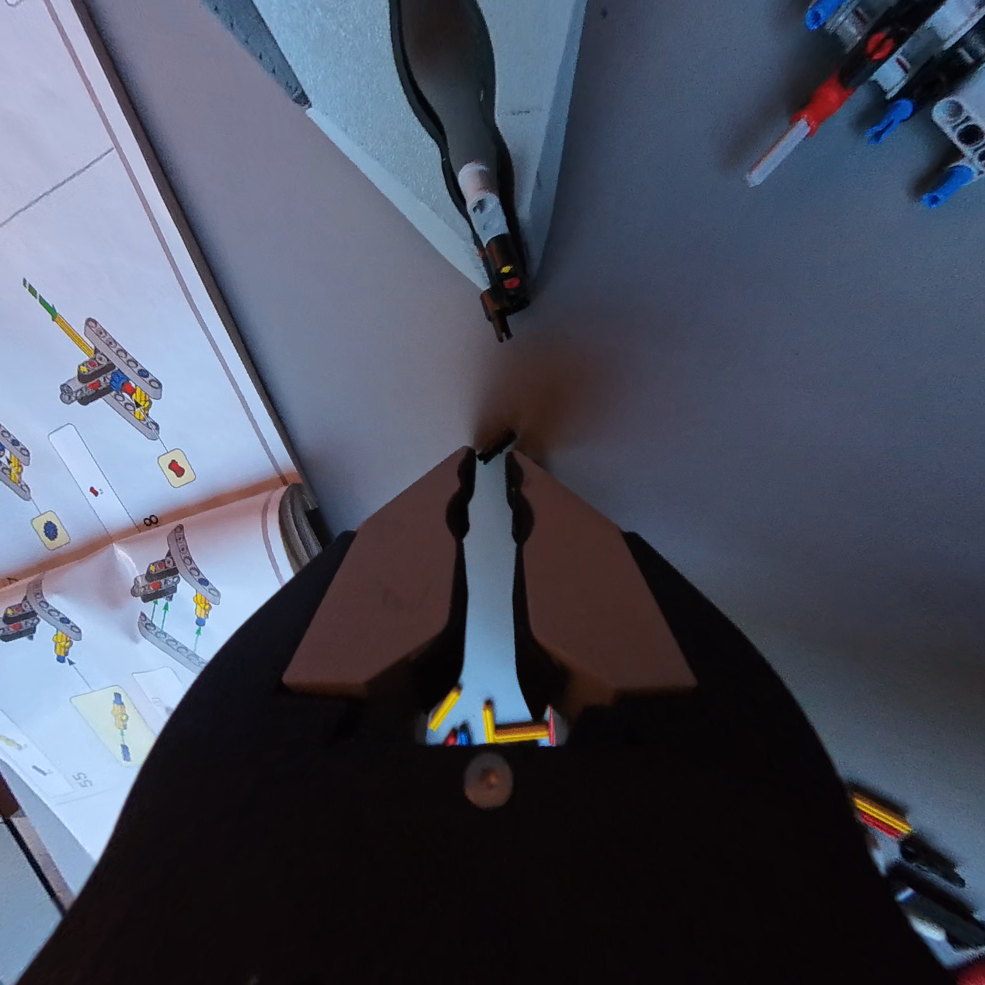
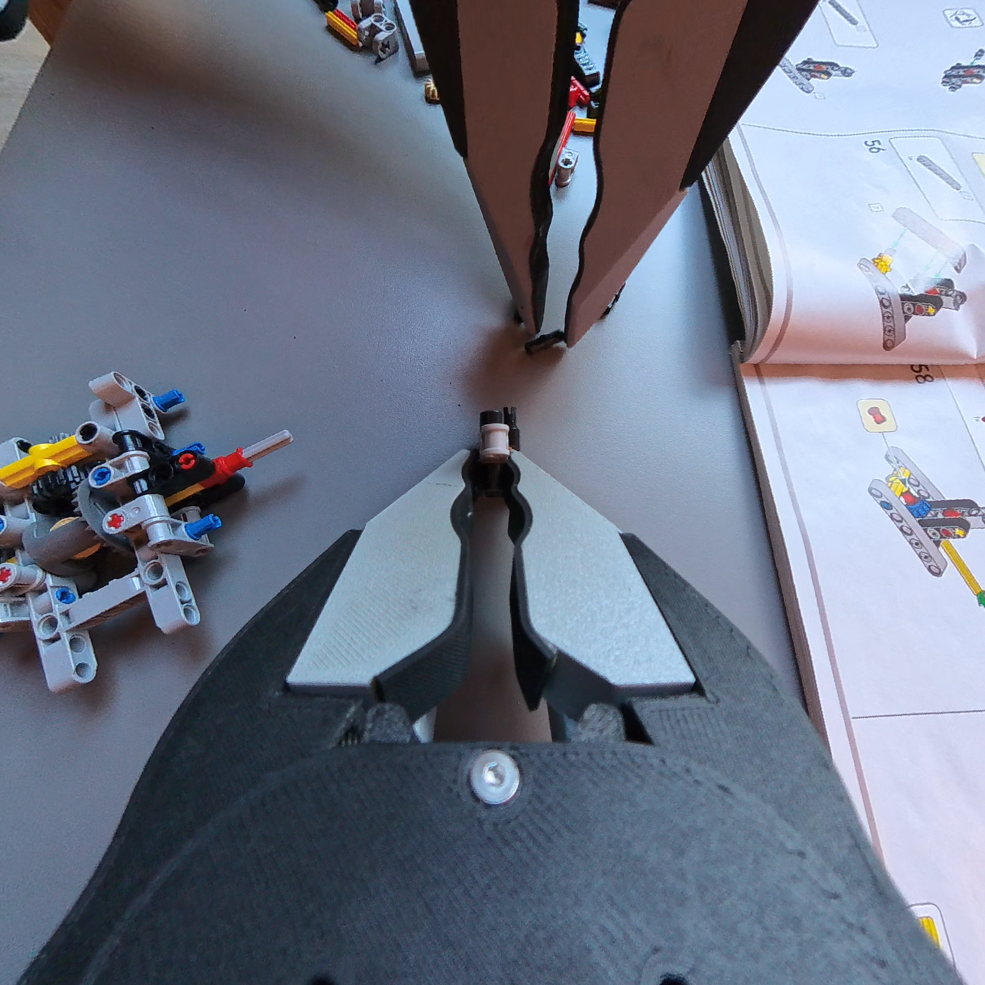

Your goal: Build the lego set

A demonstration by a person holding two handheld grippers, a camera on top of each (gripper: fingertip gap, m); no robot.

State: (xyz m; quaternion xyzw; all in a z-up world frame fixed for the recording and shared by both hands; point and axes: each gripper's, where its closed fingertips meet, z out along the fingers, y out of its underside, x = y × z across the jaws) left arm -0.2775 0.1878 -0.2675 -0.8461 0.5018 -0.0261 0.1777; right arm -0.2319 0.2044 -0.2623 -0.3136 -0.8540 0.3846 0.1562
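My left gripper (image 1: 490,455) points down at the grey table (image 1: 746,426), and its brown fingers stand slightly apart. A small black pin (image 1: 497,446) lies on the table right at its tips, not between the pads. In the right wrist view this gripper (image 2: 551,328) comes in from the top, with the pin (image 2: 545,341) under its tips. My right gripper (image 2: 493,455) is shut on a small black assembly (image 2: 494,437) with a pale bush at its front. It holds the assembly just short of the pin. In the left wrist view the right gripper (image 1: 506,298) and its assembly (image 1: 506,277) come in from the top.
A part-built grey, black and yellow model (image 2: 106,506) with blue pins lies left of my right gripper; it also shows in the left wrist view (image 1: 906,80). An open instruction booklet (image 2: 879,373) lies along the right side. Loose parts (image 2: 368,26) lie beyond the left gripper. There is about 6 cm between the tips of the two grippers.
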